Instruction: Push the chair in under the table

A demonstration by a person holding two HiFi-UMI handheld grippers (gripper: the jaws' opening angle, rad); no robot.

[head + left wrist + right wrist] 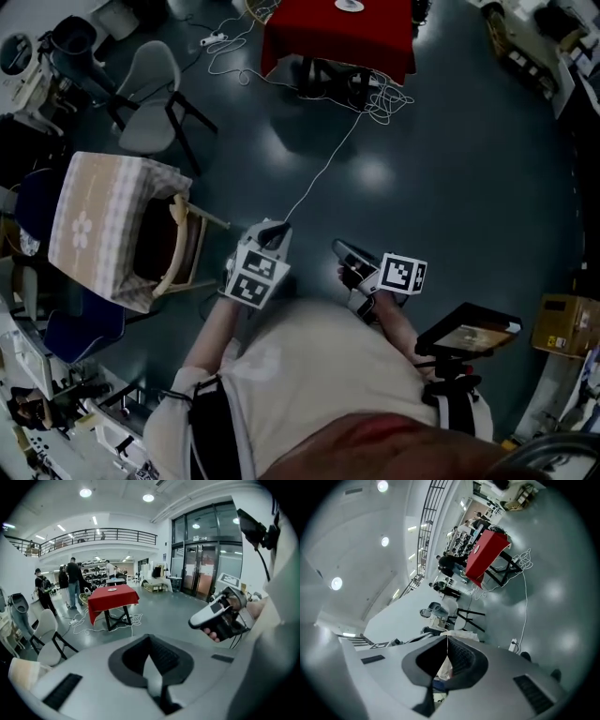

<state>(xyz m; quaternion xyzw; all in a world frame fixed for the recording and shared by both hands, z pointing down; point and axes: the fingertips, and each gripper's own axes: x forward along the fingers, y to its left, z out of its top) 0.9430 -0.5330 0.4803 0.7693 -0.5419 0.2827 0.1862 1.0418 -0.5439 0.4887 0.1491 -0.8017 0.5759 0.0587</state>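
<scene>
The chair [181,246] stands at the cloth-covered table [94,220], on the side facing us. Its seat looks partly tucked beneath the hanging cloth and its back stands just off the table's edge. We judge it not yet fully pushed in. It is a pale wooden chair with a bent, curved back rail and thin straight legs, so the rail looks like the natural place to press.

The table's cloth is soft, checked and printed with a white flower, and it drapes low over the sides.

Our left gripper [274,229] is on the chair's side of the table, apart from the chair, and touches nothing. Its jaws are clenched together with nothing between them, and its ribbed dark pads [161,656] meet in a line. Our right gripper [339,249] is further from the table than the left, its jaws likewise pressed together and empty. We judge that closed jaws suit this job, since a blunt tip pushes better than a spread one.

A white cable [323,169] trails over the glossy grey floor, away from the table toward a red-draped table [337,37] far beyond. A grey moulded chair [150,89] stands off past the table's far side.
</scene>
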